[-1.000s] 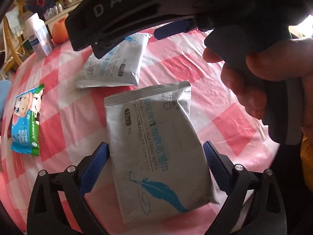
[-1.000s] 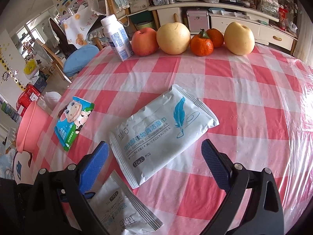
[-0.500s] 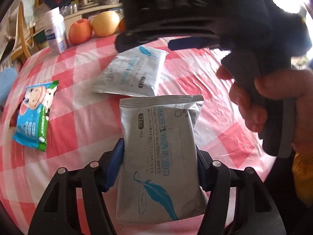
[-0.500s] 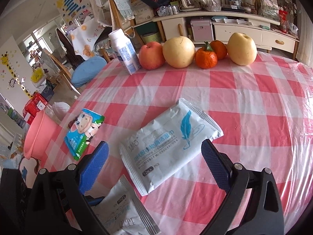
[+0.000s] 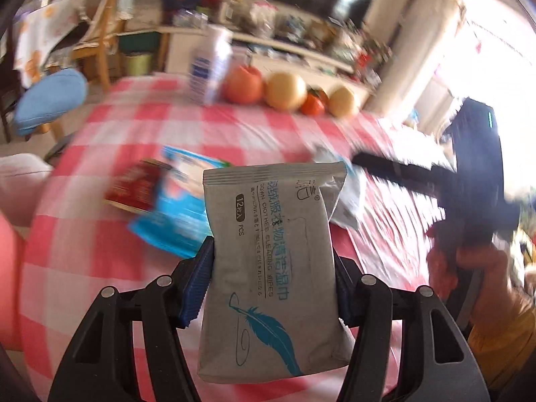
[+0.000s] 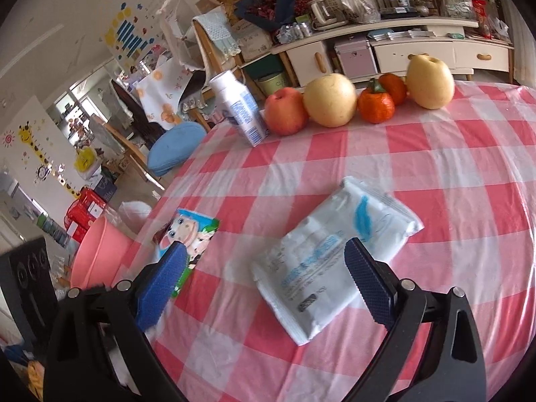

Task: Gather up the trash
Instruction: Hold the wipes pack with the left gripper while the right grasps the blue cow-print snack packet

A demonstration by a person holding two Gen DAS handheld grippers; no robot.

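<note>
My left gripper (image 5: 273, 281) is shut on a grey wipes pack (image 5: 271, 254) with a blue feather print and holds it lifted above the checked table. A second grey wipes pack (image 6: 335, 261) lies flat on the tablecloth, just beyond my open right gripper (image 6: 264, 284); it also shows blurred in the left wrist view (image 5: 348, 197). A blue-green cartoon wipes pack (image 6: 187, 238) lies near the table's left edge, behind the right gripper's left finger, and shows blurred in the left wrist view (image 5: 177, 214). A pink bin (image 6: 97, 254) stands below the table's left edge.
A white bottle (image 6: 239, 114), an apple (image 6: 284, 110), two pears (image 6: 330, 100) and two tangerines (image 6: 375, 104) stand in a row at the table's far edge. A chair with a blue cushion (image 6: 176, 147) stands beyond the left side. The right gripper's body (image 5: 475, 174) and hand show at right.
My left gripper has closed on the grey pack, lifted it and swung left. My right gripper has risen a little and stays open above the other grey pack.
</note>
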